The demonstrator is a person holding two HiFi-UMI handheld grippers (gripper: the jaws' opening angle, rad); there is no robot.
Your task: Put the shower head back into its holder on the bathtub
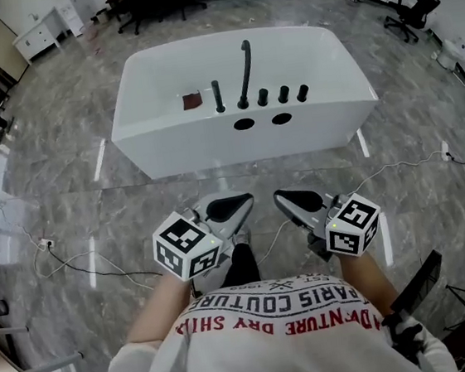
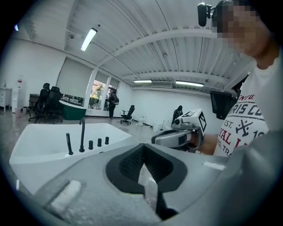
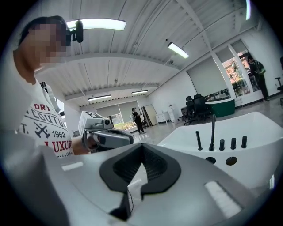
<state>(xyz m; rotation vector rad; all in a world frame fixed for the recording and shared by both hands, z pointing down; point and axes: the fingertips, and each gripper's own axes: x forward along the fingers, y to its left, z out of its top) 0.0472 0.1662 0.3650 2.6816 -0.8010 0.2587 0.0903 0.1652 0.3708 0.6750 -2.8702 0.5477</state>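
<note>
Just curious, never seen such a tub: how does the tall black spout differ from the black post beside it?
The spout is taller, the post shorter. The spout bends over at its top; the post is straight. Both are black, upright on the bathtub rim.

head view: on the person's head, facing steeply down; left hand-held gripper (image 1: 233, 207) and right hand-held gripper (image 1: 294, 201) near, bathtub (image 1: 169, 142) farther ahead on the floor (image 1: 55, 168).
left gripper view: low, almost level along its own jaws; bathtub at left, right hand-held gripper at right.
right gripper view: mirrored; bathtub at right, left hand-held gripper at left.
shared by all three: bathtub.
</note>
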